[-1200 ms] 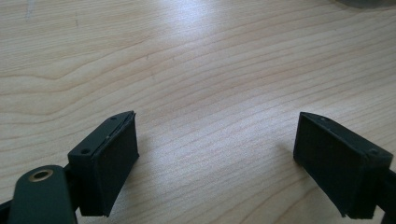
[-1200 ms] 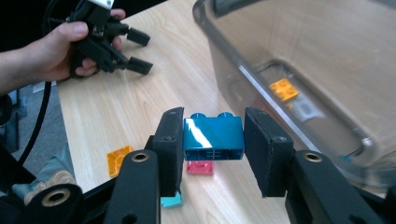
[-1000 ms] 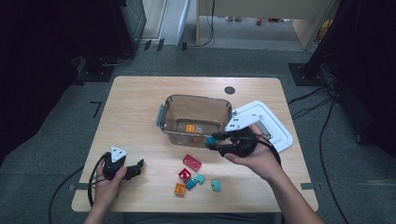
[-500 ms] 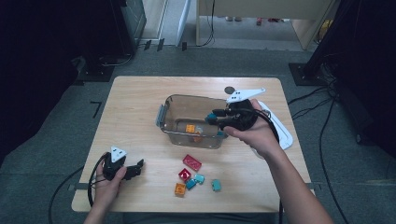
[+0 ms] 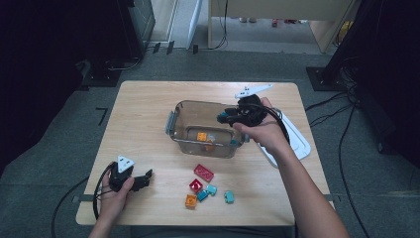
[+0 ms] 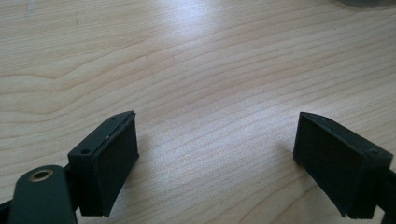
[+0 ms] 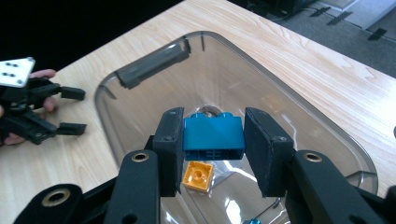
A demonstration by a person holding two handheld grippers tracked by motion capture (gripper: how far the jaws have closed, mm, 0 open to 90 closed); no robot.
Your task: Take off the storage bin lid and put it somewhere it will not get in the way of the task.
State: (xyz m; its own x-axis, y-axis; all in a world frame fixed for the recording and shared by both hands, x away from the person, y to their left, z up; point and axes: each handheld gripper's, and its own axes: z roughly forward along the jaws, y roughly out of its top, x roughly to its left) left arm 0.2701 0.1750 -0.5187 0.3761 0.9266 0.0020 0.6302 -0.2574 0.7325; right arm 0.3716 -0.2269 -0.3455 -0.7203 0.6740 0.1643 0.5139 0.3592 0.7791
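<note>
Between the pads of the right tool (image 7: 214, 154), low centre of the right gripper view: a blue brick (image 7: 214, 134), clamped on both sides, studs up, held over the open mouth of the clear bin (image 7: 299, 116). Directly beneath, on the bin's floor, an orange brick (image 7: 198, 176), lying apart from the blue one. At centre right of the high view, the same right tool (image 5: 221, 118) poised above the bin's (image 5: 174, 130) right end, a hand wrapped around its body. Just right of the bin, a white lid (image 5: 301, 141) flat on the tabletop (image 5: 143, 111), partly under the forearm.

At lower left of the high view, the left tool (image 5: 147, 176) resting low on the tabletop, well apart from the bin. Jaws wide apart in the left gripper view, with bare wood between them and nothing gripped.

Below the bin, towards the bottom centre of the high view, loose bricks on the tabletop: a red flat brick (image 5: 203, 172), a smaller red brick (image 5: 196, 185), an orange brick (image 5: 191, 200) and two teal bricks (image 5: 229, 197) close by.
</note>
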